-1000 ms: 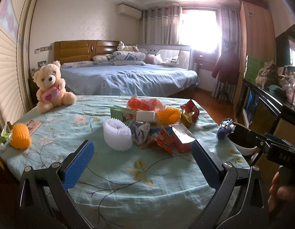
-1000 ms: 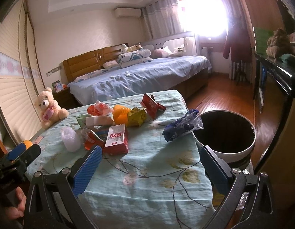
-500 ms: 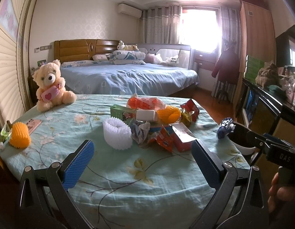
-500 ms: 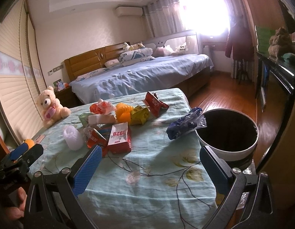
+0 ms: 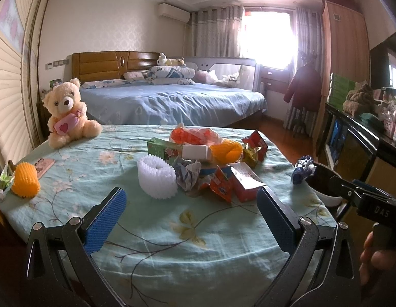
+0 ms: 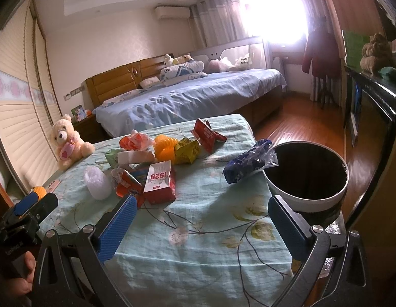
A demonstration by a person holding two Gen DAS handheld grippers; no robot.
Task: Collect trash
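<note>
A heap of trash lies mid-table: a white foam sleeve (image 5: 157, 177), a red carton marked 1928 (image 6: 159, 183), an orange foam net (image 6: 165, 146), a green carton (image 5: 163, 151), crumpled paper (image 5: 187, 174) and red wrappers (image 6: 207, 134). A blue wrapper (image 6: 249, 165) rests at the table's right edge against a white-rimmed black bin (image 6: 306, 174). My left gripper (image 5: 189, 217) is open and empty, near the front edge. My right gripper (image 6: 201, 221) is open and empty, in front of the bin and the heap.
A teddy bear (image 5: 66, 112) sits at the table's far left. Another orange foam net (image 5: 25, 181) and a pink card (image 5: 44, 165) lie at the left edge. A bed (image 5: 169, 105) stands behind. A dark cabinet (image 5: 361, 138) lines the right wall.
The right gripper has edged slightly forward and left toward the table. The left gripper has stayed nearly still. Both stay open and empty.
</note>
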